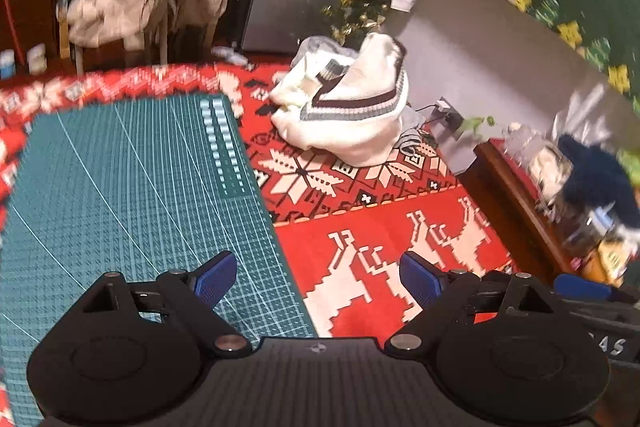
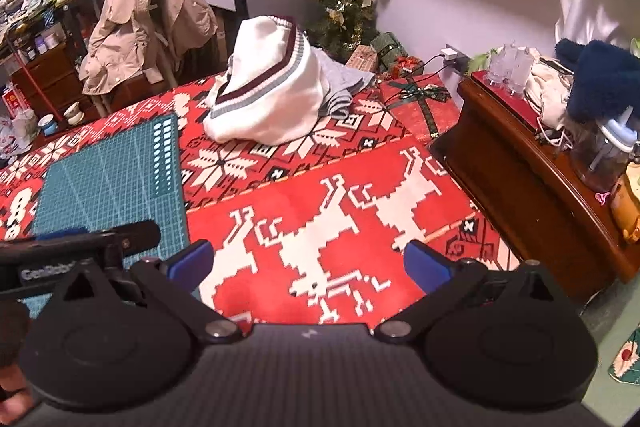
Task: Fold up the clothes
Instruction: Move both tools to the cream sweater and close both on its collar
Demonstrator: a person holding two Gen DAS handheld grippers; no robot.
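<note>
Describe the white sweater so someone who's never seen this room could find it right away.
Start at the red snowflake-and-reindeer tablecloth and look to its far side, beyond the green cutting mat. The white sweater sits there in a crumpled heap. Its maroon and grey-blue striped trim sets it apart from the plain grey garment tucked behind it.

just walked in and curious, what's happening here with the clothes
A person holds a gripper in each hand above a red patterned cloth. The left gripper and right gripper are both open and empty. A white sweater sits crumpled in a heap beyond the green cutting mat, with a grey garment beside it. Nothing looks folded yet.
</note>
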